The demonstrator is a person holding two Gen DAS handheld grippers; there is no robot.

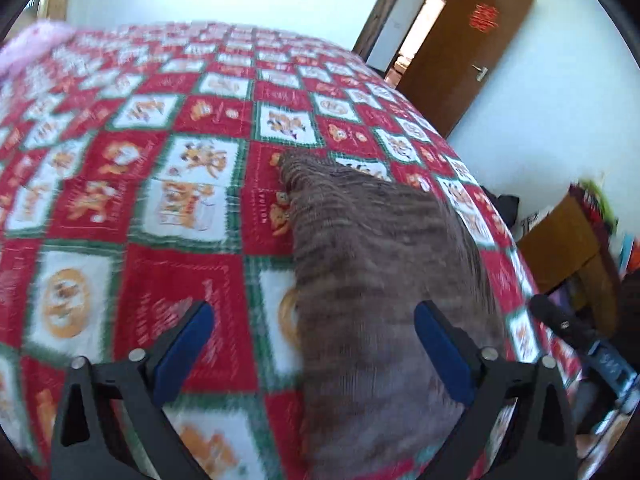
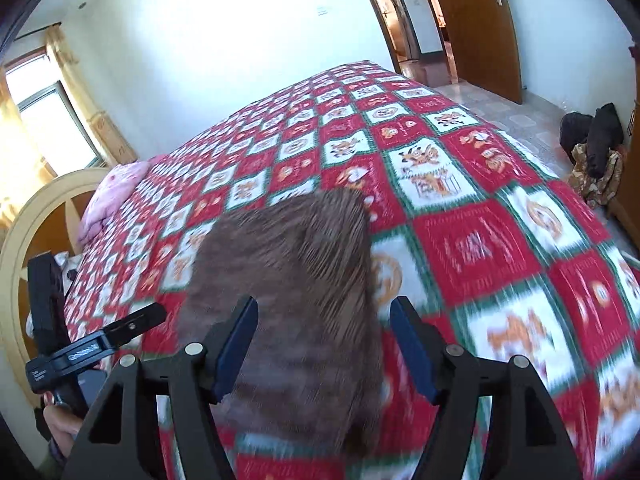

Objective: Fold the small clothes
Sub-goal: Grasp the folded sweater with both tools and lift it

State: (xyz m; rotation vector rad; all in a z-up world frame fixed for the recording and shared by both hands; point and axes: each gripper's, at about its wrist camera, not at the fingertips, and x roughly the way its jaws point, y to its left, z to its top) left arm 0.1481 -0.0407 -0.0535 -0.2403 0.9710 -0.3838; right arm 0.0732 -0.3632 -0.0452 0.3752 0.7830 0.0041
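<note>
Two pairs of tongs are hovering over one small brown striped garment (image 1: 372,264) that is lying on the red, white and green checked bedspread (image 1: 132,208) — and neither pair is gripping anything. The left tongs (image 1: 314,346) are standing wide open, with the cloth lying under and ahead of the right-hand blade while the left-hand blade is hanging over bare bedspread. The right tongs (image 2: 324,346) are also gaping, the garment (image 2: 296,280) stretching forward from between the blades and leaning toward the left one, its far end lying well ahead of the tips. From the right wrist view the left tongs are showing off to the left, near the cloth's edge. Both views are smeared, so I am judging that the tongs are moving, though whether toward the cloth or away from it I cannot tell. The garment is looking long and narrow, perhaps already doubled once lengthwise — that is a guess. The step in hand seems to be a reach between folds; the next move is likely calling for both tongs to pinch the near corners and carry them over to the far end.
</note>
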